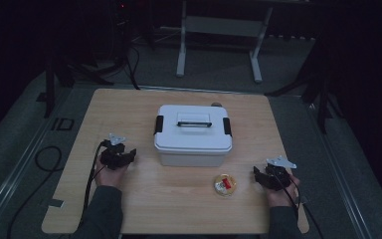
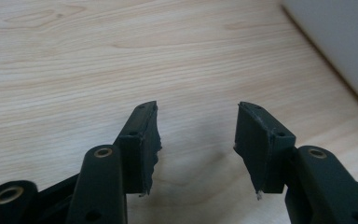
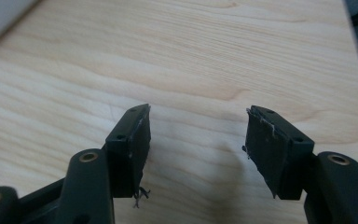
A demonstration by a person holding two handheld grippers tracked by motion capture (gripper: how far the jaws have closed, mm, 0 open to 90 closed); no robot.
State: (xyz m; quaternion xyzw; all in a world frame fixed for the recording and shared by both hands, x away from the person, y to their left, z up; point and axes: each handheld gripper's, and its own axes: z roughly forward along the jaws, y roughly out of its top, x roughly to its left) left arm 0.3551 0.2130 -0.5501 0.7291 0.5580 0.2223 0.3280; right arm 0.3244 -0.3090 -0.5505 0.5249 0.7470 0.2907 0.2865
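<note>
A white lidded box (image 1: 193,134) with black latches and a handle on top stands in the middle of the wooden table (image 1: 129,107). In front of it, to the right, lies a small round yellowish item (image 1: 225,184) with a red mark. My left gripper (image 1: 120,151) rests on the table left of the box, open with nothing between its jaws (image 2: 196,116). My right gripper (image 1: 263,174) sits near the table's front right, right of the round item, also open and empty (image 3: 198,119). The box's white wall (image 2: 340,42) edges the left gripper view's right side.
Cables trail from both grippers off the table's front. Bare wood lies ahead of both grippers. Beyond the table stand a white frame (image 1: 219,30) and dark stands on a grey floor. The table's right edge (image 3: 354,51) is close to my right gripper.
</note>
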